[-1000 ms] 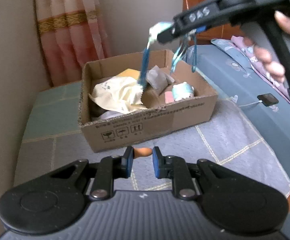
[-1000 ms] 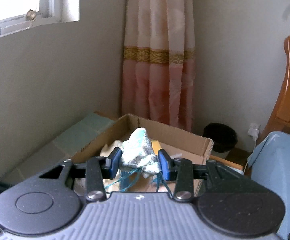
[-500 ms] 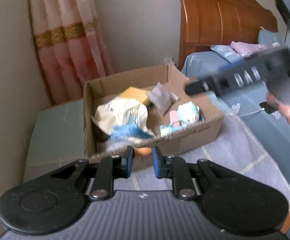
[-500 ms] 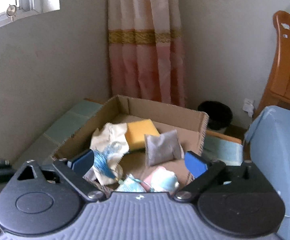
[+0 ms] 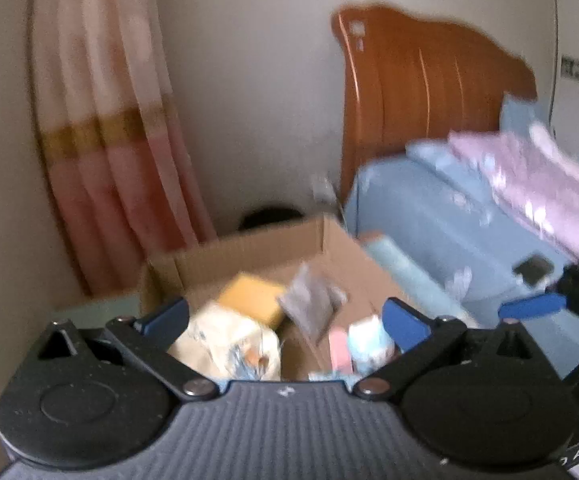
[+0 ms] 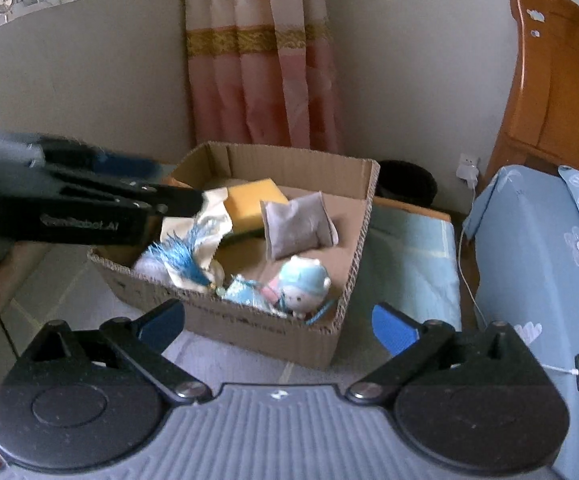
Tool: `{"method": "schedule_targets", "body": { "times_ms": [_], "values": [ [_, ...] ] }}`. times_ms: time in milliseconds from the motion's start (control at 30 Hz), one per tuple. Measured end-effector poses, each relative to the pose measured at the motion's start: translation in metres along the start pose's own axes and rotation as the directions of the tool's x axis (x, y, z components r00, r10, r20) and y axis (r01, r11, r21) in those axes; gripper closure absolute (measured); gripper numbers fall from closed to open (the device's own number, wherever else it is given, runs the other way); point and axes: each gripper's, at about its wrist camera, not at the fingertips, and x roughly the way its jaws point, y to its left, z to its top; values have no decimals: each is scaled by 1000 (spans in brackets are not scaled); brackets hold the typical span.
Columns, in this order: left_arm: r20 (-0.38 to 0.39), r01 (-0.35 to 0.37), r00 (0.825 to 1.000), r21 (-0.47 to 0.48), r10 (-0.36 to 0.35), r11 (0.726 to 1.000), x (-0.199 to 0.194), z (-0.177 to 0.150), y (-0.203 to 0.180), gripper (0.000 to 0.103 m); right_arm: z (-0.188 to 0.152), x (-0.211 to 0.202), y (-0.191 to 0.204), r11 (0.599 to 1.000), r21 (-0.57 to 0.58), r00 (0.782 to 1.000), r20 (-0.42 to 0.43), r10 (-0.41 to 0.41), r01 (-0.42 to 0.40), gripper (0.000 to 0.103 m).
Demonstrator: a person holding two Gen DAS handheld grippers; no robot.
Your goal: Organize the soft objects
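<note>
Two hand-held grippers hang over a cardboard box [image 6: 249, 320] of soft things on a patterned cloth beside a bed [image 6: 529, 260]. The right gripper [image 6: 275, 322] sits back from the box's near wall, jaws spread wide and nothing between them. The left gripper [image 5: 285, 318] is above the box, its jaws also wide apart and empty — seen from the right wrist it reaches in from the left over the box's left wall.

Inside the box lie a yellow sponge [image 6: 255, 204], a grey pouch [image 6: 297, 222], a cream cloth [image 6: 205, 236], a blue tassel [image 6: 179, 258] and a small pale-blue plush toy [image 6: 303, 286], the last close against the near wall with a blue cord trailing at the rim. The left wrist view is blurred, so finer detail of the contents there cannot be made out.

The likely hazards from here are plain: the tassel's threads and the loose cord could snag on a finger [image 6: 157, 324] as either tool pulls away, dragging a packed piece back out — and a careless knock from the low left gripper could shove the light box across the cloth. The cream cloth, heaped near the left wall, could spill over the edge if brushed.
</note>
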Motion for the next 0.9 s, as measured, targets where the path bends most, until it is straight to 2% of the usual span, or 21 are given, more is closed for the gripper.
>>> {"method": "schedule_targets", "body": {
  "times_ms": [167, 300, 367, 500, 667, 767, 900],
  "values": [
    [10, -78, 997, -12, 78, 997, -26, -9, -1, 1, -6, -4, 1, 999, 28, 1000, -21, -18, 19, 1],
    [-85, -190, 979, -27, 187, 981, -45, -21, -5, 1, -11, -10, 7, 994, 70, 996, -45, -81, 84, 1],
    [-130, -224, 968, -51, 216, 973, -52, -30, -8, 1, -14, -13, 11, 987, 95, 990, -65, -123, 129, 1],
    [-206, -273, 946, -90, 250, 958, -65, -48, -13, 1, -22, -22, 25, 975, 127, 982, -76, -172, 181, 1],
    [-232, -334, 922, -72, 310, 940, -80, -62, -23, 1, -32, -34, 39, 963, 149, 973, -66, -219, 227, 1],
    [-230, -331, 925, -89, 304, 939, -86, -63, -24, 1, -37, -43, 42, 955, 169, 970, -52, -238, 243, 1],
    [-236, -352, 918, -114, 319, 929, -90, -63, -22, 1, -41, -51, 44, 948, 186, 966, -47, -254, 258, 1]
  ]
}}
